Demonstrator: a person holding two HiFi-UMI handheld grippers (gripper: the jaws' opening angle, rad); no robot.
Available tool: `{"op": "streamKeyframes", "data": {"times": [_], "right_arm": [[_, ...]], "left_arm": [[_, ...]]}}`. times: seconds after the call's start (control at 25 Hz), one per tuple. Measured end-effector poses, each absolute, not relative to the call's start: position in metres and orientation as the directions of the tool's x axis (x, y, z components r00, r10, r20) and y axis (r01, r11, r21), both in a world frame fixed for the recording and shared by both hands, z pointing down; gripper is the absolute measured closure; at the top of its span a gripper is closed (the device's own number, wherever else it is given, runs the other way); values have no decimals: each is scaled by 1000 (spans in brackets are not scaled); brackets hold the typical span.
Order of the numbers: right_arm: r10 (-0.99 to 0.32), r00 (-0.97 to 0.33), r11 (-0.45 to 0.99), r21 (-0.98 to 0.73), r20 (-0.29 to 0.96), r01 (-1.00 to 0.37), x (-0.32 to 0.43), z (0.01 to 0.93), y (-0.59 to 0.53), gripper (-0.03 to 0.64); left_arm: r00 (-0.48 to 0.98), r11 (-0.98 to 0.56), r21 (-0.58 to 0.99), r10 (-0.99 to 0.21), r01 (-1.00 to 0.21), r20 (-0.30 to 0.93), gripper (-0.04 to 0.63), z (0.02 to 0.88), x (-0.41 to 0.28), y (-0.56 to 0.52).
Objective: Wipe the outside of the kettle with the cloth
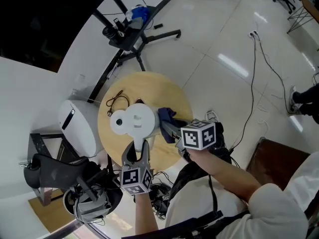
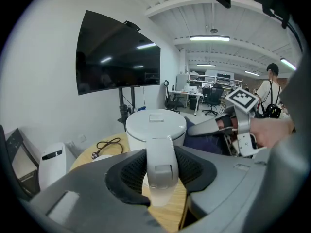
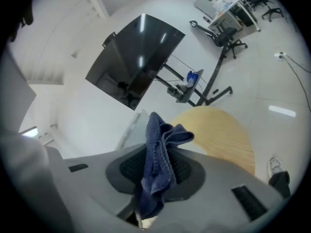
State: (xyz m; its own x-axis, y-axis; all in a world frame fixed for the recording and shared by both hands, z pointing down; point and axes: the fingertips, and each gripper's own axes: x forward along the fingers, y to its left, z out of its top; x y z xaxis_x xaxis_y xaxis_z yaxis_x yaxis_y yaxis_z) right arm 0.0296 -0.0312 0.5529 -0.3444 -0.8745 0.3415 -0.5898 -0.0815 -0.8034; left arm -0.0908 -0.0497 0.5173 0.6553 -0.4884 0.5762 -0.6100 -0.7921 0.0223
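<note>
A white kettle (image 1: 133, 121) stands on the round wooden table (image 1: 169, 91). Its handle (image 2: 160, 165) points toward me, and my left gripper (image 1: 139, 149) is shut on it, a jaw on either side. My right gripper (image 1: 167, 126) is shut on a dark blue cloth (image 1: 166, 116), which it holds against the kettle's right side. The left gripper view shows the kettle (image 2: 155, 124) with the cloth (image 2: 205, 142) and right gripper (image 2: 224, 126) beside it. In the right gripper view the cloth (image 3: 158, 152) stands bunched upright between the jaws of the right gripper (image 3: 155, 173).
A black cable (image 1: 115, 102) lies on the table's far left part. A white appliance (image 1: 77, 126) stands on the floor left of the table. Beyond the table is a screen stand's black base (image 1: 137, 39). A cord (image 1: 254, 73) runs across the floor at right.
</note>
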Motion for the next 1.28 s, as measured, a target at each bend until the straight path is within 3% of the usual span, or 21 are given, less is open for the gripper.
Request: {"op": "streamKeyframes", "data": {"times": [0.2, 0.36, 0.84, 1.08, 1.28], "right_arm": [[-870, -406, 54, -767, 278, -640, 34, 501, -36, 522], [-836, -453, 85, -744, 308, -663, 37, 508, -37, 522], [-606, -577, -101, -773, 547, -627, 53, 669, -54, 522], [-495, -556, -151, -697, 667, -701, 58, 722, -58, 520], [-498, -595, -105, -725, 631, -681, 53, 713, -64, 522]], "left_arm": [[665, -803, 22, -478, -595, 574, 425, 517, -92, -47], [677, -813, 30, -463, -581, 572, 425, 516, -92, -44], [698, -840, 42, -420, -540, 580, 425, 517, -94, -45], [702, -851, 45, -400, -523, 590, 425, 518, -94, -46], [706, -859, 43, -390, -511, 592, 423, 519, -95, -48]]}}
